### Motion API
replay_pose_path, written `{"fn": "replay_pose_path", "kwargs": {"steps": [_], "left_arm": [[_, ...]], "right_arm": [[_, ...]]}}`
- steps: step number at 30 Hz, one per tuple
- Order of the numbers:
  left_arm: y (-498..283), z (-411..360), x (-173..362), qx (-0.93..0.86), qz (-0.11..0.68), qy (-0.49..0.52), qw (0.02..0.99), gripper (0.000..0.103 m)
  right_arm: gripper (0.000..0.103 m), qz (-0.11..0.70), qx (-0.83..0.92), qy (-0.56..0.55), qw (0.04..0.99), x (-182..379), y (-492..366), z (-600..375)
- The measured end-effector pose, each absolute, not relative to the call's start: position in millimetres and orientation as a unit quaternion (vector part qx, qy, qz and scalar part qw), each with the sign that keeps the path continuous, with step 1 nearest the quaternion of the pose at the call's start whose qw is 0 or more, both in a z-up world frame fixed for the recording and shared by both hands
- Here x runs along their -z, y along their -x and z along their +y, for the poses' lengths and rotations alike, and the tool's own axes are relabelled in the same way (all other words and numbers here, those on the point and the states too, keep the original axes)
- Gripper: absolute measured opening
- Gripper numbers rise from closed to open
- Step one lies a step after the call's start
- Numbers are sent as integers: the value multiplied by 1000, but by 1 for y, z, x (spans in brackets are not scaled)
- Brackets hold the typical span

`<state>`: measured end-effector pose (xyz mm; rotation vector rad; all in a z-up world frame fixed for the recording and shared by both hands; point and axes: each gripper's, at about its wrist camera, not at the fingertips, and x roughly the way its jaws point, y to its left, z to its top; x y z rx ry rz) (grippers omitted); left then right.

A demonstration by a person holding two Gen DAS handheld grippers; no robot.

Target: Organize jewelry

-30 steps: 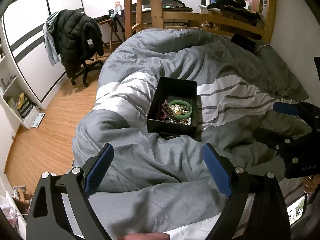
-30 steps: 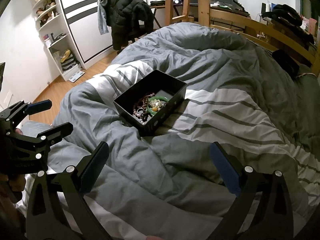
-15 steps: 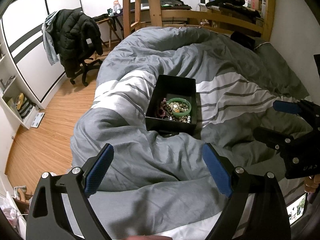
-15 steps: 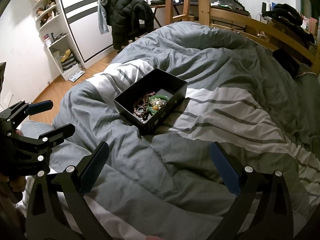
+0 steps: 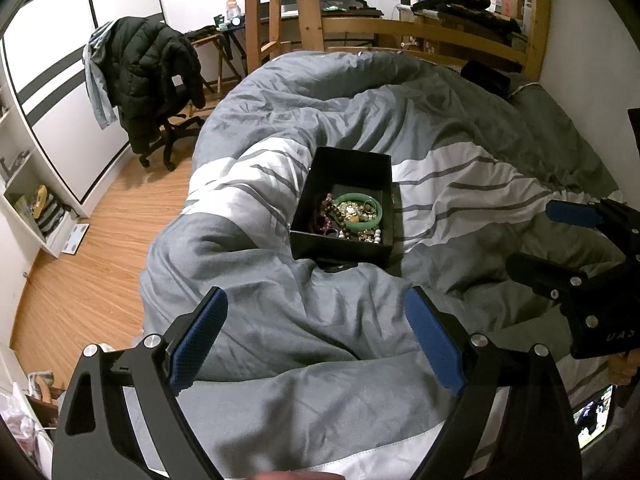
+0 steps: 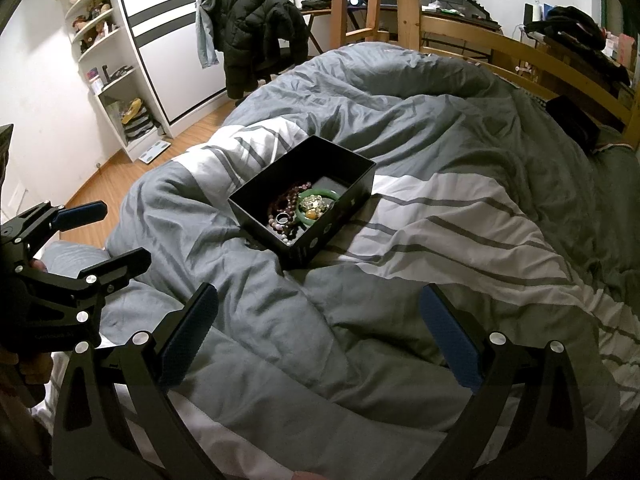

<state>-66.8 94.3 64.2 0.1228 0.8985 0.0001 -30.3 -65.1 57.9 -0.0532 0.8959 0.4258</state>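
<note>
The left hand-held gripper (image 5: 316,336) is hovering over the grey striped duvet (image 5: 260,312), jaws spread wide and empty. Ahead, the black jewelry box (image 5: 348,168) is sitting on the bed, holding a green bangle (image 5: 354,222) and beads. The right hand-held gripper (image 6: 318,332) is likewise gaping wide, gripping nothing.

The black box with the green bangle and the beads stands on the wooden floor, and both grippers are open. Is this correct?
Not quite: the black box stands on the grey striped duvet, not the floor, as the right wrist view shows. The green bangle, beads and open grippers are correct.
</note>
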Motion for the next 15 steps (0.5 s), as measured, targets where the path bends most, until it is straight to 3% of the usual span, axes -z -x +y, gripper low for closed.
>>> {"fn": "replay_pose_path", "kwargs": {"steps": [15], "left_arm": [[67,95,-59,1,438,-60,897,89]], "right_arm": [[99,432,-203,22,879,-56,30,-66]]}}
